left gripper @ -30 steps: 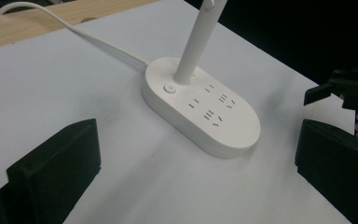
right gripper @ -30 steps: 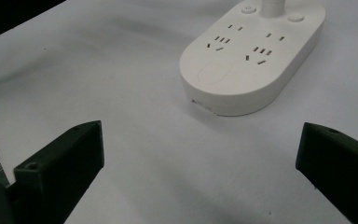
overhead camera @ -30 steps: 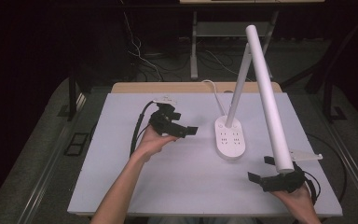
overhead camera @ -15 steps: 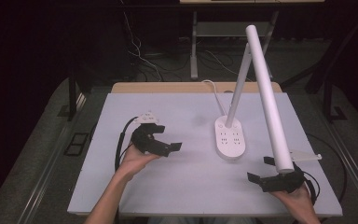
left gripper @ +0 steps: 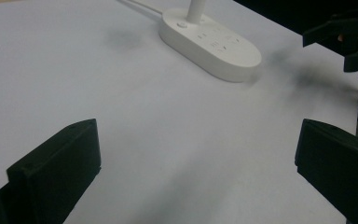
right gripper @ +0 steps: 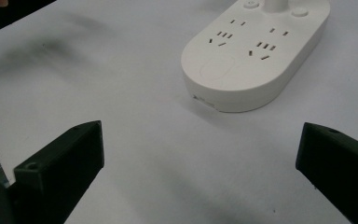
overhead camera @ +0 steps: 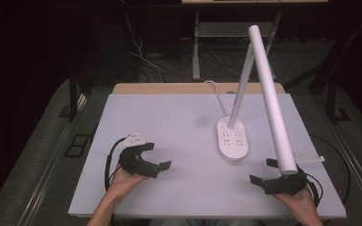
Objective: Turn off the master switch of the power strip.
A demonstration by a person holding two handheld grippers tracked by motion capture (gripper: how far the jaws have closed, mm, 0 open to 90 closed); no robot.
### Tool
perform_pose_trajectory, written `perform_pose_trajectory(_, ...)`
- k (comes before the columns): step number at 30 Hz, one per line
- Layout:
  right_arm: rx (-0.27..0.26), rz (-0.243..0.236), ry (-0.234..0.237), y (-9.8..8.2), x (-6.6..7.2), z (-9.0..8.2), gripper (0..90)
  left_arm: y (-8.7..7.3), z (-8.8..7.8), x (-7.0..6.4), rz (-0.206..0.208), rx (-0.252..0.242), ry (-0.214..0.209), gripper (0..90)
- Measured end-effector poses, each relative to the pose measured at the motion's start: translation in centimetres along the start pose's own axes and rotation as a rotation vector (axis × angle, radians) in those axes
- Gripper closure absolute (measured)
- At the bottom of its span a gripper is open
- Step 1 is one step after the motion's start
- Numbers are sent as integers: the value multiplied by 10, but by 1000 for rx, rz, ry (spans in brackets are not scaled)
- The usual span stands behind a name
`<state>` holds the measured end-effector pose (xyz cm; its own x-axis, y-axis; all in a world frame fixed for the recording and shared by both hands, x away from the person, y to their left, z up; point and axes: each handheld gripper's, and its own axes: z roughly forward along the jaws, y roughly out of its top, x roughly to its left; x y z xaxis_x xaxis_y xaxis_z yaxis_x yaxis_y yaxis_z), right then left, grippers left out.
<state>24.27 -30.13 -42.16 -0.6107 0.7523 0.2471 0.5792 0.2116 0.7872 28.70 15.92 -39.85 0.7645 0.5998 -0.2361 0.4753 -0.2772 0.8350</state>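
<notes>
while both tongs stood wide open and held nothing, the left gripper (overhead camera: pixel 159 157) had just pulled away from the lamp. a second before, it had been up close to the white oval lamp base with plug holes (overhead camera: pixel 233 139), almost at its near-left edge. half a second before, it was already sliding back. now it sat low at the near-left part of the pale grey table top (overhead camera: pixel 169 117), well apart from the base, with its jaws spread and pointing toward the lamp.

the right gripper (overhead camera: pixel 262 171) had not moved at all. it waited at the near-right part of the table, under the tip of the long white lamp tube (overhead camera: pixel 269 99), jaws spread too, just beside the base but not touching it.

in the left gripper view the base (left gripper: pixel 210 42) lay far ahead, and the other gripper showed at the right edge. in the right gripper view the base (right gripper: pixel 256 56) lay close in front.

the lamp stood upright on the far-right half of the table, its white cord (overhead camera: pixel 216 92) running off the back. the pull-back probably meant the left hand's turn at the lamp was over.
</notes>
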Motion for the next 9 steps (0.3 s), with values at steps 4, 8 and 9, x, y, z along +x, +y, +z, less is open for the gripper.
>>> perform_pose_trajectory(4, -1, 0, -1, -1, -1, 0, 2, -17, -11, 0, -24, -18, 8, 0)
perform_pose_trajectory(8, -1, 0, 1, -1, -1, 0, 2, -34, -21, -2, -50, -31, 28, 0)
perform_pose_trajectory(9, -4, 1, 0, -1, -1, 0, 2, -38, -23, -1, -57, -36, 28, 0)
